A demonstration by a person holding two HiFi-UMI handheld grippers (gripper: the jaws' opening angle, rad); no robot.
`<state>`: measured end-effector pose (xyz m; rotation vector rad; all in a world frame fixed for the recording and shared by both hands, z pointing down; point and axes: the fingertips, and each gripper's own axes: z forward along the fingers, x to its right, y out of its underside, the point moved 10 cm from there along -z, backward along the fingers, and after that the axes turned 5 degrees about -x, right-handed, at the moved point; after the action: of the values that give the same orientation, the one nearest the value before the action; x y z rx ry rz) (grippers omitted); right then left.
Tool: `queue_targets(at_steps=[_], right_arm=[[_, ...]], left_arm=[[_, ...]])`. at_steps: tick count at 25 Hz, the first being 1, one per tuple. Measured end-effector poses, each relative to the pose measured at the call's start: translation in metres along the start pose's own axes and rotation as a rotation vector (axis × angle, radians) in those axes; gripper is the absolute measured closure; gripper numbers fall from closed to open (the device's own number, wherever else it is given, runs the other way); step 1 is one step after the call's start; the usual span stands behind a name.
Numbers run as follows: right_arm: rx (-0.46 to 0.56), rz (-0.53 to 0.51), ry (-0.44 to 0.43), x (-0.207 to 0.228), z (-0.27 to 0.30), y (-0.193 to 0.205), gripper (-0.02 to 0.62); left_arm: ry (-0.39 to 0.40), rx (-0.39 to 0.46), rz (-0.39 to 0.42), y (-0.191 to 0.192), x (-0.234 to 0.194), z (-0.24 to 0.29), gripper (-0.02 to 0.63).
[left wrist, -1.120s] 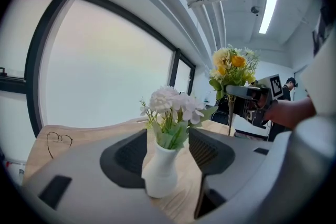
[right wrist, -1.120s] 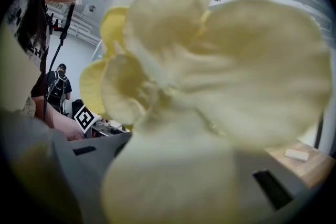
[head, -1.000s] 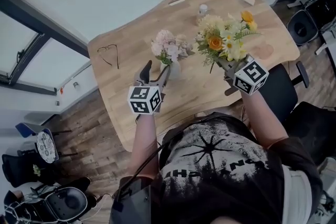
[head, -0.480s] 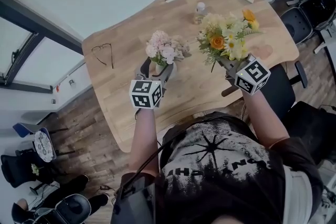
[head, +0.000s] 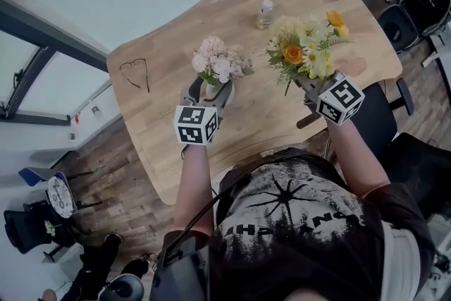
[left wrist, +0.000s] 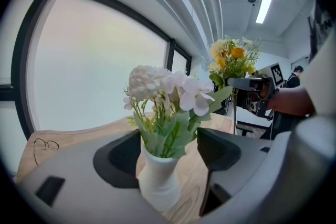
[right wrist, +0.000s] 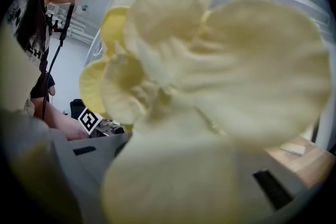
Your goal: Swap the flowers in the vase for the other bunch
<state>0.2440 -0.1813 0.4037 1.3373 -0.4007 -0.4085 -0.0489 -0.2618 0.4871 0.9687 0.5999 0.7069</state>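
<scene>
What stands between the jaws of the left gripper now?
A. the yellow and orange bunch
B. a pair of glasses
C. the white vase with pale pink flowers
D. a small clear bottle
C: the left gripper view shows the white vase standing between the jaws of the left gripper, which have just been opening and stand wide apart.

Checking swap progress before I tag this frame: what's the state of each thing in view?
left gripper: fingers have just been opening, now wide apart around the vase, not pressing it
right gripper: shut on the yellow bunch by its stems
vase: upright on the table, pale flowers in it
pale flowers: in the vase, not yet removed
yellow bunch: held clear of the table
bottle: upright, far side
glasses: lying on the table
</scene>
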Motion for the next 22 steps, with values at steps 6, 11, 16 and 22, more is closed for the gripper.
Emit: queue_targets(at_steps=[6,11,16,22], right_arm=[[-0.004,0.002,-0.011,0.004,0.000,0.002,0.515],[-0.002,0.003,-0.019,0.001,0.002,0.004,0.514],[-0.010,0.009,-0.020,0.001,0.002,0.006,0.514],[-0.014,0.001,-0.019,0.000,0.002,0.005,0.515]], left_arm=[[-0.032,0.015,0.020,0.001,0.004,-0.005,0.397],[-0.043,0.016,0.019,0.004,0.005,-0.010,0.507],[-0.065,0.024,0.018,0.006,0.005,-0.011,0.558],[-0.086,0.044,0.021,0.005,0.003,-0.014,0.568]])
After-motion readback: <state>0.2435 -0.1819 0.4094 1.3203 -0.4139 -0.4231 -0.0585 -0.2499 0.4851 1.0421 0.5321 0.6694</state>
